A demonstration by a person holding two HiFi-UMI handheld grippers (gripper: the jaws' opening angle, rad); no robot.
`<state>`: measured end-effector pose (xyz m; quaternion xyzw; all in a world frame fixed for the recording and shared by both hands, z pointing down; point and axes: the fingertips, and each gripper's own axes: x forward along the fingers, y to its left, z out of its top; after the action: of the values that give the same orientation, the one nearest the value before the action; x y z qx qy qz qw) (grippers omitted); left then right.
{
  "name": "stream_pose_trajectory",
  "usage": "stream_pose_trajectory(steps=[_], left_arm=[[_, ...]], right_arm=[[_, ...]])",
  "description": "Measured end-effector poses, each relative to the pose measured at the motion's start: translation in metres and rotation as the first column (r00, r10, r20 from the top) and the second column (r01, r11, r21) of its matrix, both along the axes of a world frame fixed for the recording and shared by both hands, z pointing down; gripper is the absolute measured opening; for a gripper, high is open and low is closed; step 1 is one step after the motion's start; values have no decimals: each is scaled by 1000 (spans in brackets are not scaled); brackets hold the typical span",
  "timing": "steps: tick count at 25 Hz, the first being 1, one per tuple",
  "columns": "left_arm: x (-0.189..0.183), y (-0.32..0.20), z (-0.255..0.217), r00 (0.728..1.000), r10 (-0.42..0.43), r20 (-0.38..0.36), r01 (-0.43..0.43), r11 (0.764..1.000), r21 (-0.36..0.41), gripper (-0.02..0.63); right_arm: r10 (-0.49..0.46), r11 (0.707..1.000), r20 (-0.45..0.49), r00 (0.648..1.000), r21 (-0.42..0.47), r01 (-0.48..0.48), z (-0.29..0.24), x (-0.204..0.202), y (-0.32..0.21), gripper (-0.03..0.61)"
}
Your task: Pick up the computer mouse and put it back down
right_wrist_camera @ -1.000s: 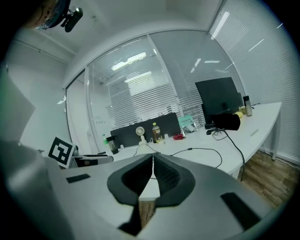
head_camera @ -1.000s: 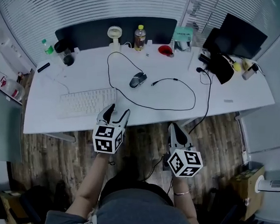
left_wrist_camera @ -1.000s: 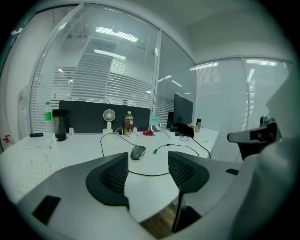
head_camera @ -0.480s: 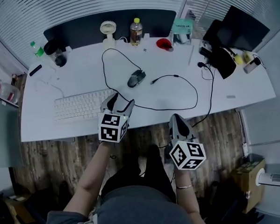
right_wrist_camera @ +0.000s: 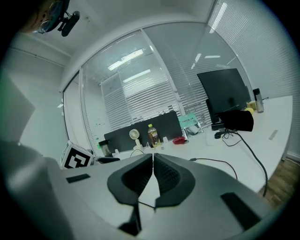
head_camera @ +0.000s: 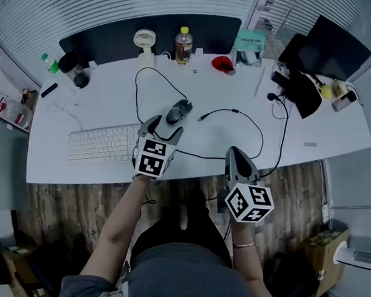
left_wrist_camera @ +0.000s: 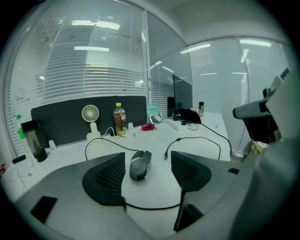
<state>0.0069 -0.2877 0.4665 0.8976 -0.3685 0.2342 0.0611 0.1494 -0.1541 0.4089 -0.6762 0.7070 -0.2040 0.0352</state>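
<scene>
Computer mouse (head_camera: pixel 178 111): dark grey, corded, lying flat on the white desk (head_camera: pixel 101 103) near its middle, a little nearer the front edge than the back. Its cord loops away toward the back edge.

Left gripper (head_camera: pixel 164 126): held low over the desk just behind the mouse, jaws wide and opening. In the left gripper view the mouse (left_wrist_camera: pixel 140 164) sits in the gap between the two pads, touched by neither; the tips seem to stop just short of its rear, though the angle leaves that unsure.

Right gripper (head_camera: pixel 235 152): held at the desk's front edge, right of the left one and well apart from the mouse. Jaws closed together, nothing between them.

Keyboard (head_camera: pixel 102 143): white, along the front edge, left of the left gripper.

Small fan (head_camera: pixel 143 40) and drink bottle (head_camera: pixel 183 45): upright at the back edge.

Black cable (head_camera: pixel 248 126): loose loop right of the mouse, its free plug end lying near it.

Monitor (head_camera: pixel 336 50): dark, at the back right corner.
</scene>
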Motion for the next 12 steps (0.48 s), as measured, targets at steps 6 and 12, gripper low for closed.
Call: stream_pose_trajectory(steps=[6, 12], left_arm=[[22, -26, 26, 999, -13, 49, 15, 999, -38, 296], [33, -56, 51, 997, -47, 59, 52, 996, -78, 302]], right_arm=[[-41, 999, 17, 999, -18, 41, 9, 23, -25, -2], [-67, 997, 38, 997, -42, 69, 20, 43, -43, -2]])
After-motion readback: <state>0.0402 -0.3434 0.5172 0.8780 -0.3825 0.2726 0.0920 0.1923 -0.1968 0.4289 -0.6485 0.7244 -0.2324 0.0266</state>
